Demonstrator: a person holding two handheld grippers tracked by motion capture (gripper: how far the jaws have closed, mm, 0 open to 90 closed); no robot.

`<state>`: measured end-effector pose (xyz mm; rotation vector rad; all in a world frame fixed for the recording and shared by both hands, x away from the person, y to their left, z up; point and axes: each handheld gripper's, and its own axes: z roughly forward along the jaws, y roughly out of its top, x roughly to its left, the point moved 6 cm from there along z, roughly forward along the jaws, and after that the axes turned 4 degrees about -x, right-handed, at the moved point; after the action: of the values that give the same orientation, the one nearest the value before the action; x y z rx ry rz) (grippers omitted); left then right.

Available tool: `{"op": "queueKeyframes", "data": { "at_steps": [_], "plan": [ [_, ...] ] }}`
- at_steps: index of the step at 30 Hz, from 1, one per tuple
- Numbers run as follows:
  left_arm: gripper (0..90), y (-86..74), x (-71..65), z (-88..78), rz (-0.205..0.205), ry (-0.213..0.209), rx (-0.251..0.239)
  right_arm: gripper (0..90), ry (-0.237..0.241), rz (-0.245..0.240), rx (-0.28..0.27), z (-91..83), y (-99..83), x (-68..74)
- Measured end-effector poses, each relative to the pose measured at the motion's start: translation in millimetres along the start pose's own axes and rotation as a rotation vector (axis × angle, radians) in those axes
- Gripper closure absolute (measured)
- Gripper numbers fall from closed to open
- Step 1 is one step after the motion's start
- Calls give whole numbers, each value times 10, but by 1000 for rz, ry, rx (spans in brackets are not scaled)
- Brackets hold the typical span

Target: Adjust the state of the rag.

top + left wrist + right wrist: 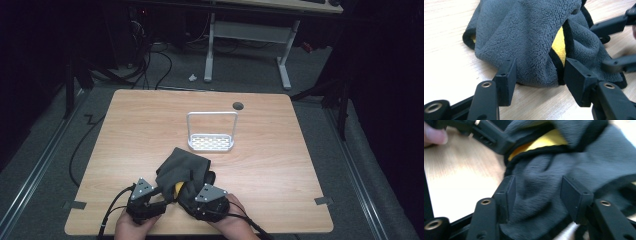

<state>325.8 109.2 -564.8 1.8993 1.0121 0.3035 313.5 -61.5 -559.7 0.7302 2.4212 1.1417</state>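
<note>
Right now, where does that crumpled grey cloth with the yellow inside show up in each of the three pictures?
High view: the grey cloth lies bunched at the table's near edge, low centre, just ahead of both grippers.
Left gripper view: it covers the upper middle, its fold reaching down between the black jaws.
Right gripper view: it spreads over the centre and right, between the jaws.
Shared landmark: the yellow lining peeking from the fold.

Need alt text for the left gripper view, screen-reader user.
A crumpled grey fleece cloth with black edging and a yellow underside lies on a light wooden table, bulging between the open left tongs, whose black pads sit on either side of it without pressing. The right tongs reach in at the right edge, at the cloth's far side.
</note>
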Motion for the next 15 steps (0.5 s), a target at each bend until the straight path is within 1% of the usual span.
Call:
{"op": "queueKeyframes", "data": {
  "at_steps": [1, 2, 3, 4, 5, 6, 7, 8, 10, 11, 12, 13, 14, 15],
  "plan": [
    [480, -8, 4, -1, 2, 2, 3, 585, -7, -7, 18, 21, -14, 11],
    [499, -14, 9, -3, 1, 3, 9, 655, -9, -19, 34, 35, -29, 11],
    [525, -14, 11, -1, -2, 4, 8, 792, -15, -12, 50, 35, -46, -2],
    [525, -13, 12, 0, -2, 2, 10, 792, -15, -12, 50, 35, -46, -2],
    [542, -10, 13, 2, 0, 4, 12, 834, -17, -11, 49, 18, -44, -14],
    [590, -8, 15, 4, 3, 5, 14, 847, -36, -10, 22, -40, -16, -44],
    [590, -6, 17, 10, 1, 2, 15, 847, -36, -10, 22, -40, -16, -44],
    [638, -4, 21, 15, -1, 2, 18, 849, -51, -3, -8, -130, 18, -82],
    [687, 10, 29, 32, -5, -8, 16, 848, -79, 3, -35, -239, 42, -135],
    [708, 10, 29, 32, -5, -8, 16, 848, -79, 3, -35, -239, 42, -135],
    [725, 21, 30, 37, -5, -12, 13, 848, -106, 20, -67, -357, 53, -215],
    [725, 32, 30, 41, -5, -17, 10, 847, -106, 20, -67, -357, 53, -215],
    [771, 45, 25, 44, -3, -21, 5, 846, -137, 35, -80, -462, 34, -301],
    [771, 58, 19, 47, 2, -22, -1, 846, -137, 35, -80, -462, 34, -301]
  ]
}}
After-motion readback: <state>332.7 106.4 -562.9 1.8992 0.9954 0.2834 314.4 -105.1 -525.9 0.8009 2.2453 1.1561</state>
